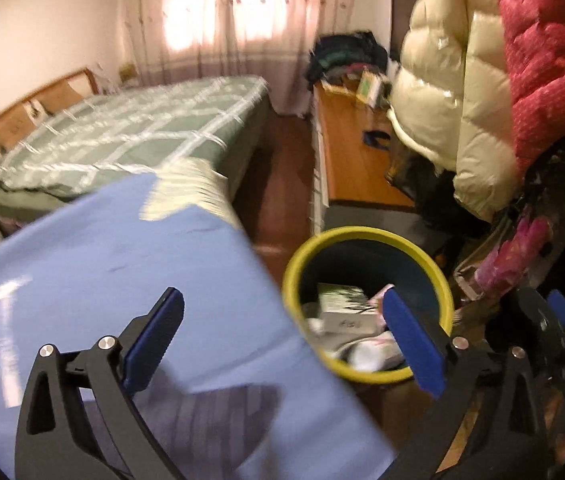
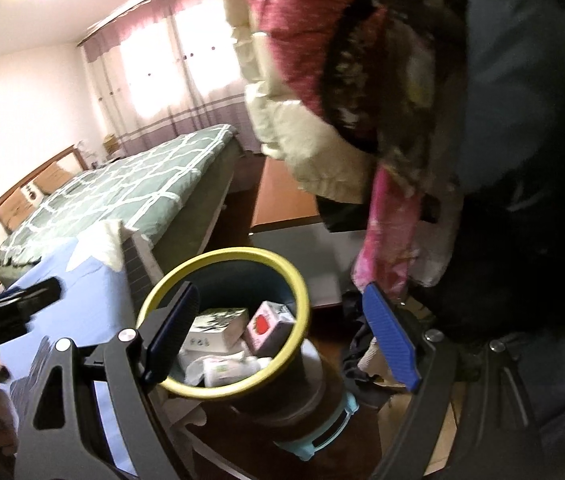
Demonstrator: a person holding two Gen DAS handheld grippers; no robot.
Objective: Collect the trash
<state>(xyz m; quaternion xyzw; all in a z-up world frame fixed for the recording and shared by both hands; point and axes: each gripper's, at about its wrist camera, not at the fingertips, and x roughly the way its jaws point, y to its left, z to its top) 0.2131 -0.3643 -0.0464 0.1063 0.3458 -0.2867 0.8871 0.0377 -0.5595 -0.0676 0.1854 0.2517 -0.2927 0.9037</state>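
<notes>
So you had both tools up by the yellow-rimmed bin [image 2: 226, 320], and neither held a thing. Your left gripper [image 1: 282, 340] was spread wide, one blue pad [image 1: 154, 344] over the blue cloth [image 1: 122, 264] and the other across the bin's near rim; nothing sat between them. Your right gripper [image 2: 282, 340] was spread just as wide, its dark pad lying over the bin's left rim and its blue pad out past the right rim, under the hanging clothes.

Down inside the bin lay the trash: a white box with a green print [image 2: 218, 326], a pink carton with a red picture [image 2: 268, 326] leaning just beside it, and crumpled white wrappers [image 2: 222, 370] below them. In the left wrist view that same pile was smeared by blur, and your own pad covered part of it, so only the pale box top could be made out there.

Beyond, the bed with the green checked cover [image 1: 122, 132] was soft with motion blur. The cream puffer jacket [image 1: 442, 92] and the red one [image 1: 542, 52] hung at the right, cut off by the frame's edge. A dark mass filled the right of the right wrist view; you could not tell what it was. The left tool's black tip [image 2: 14, 312] poked in at that view's left edge, blurred.
</notes>
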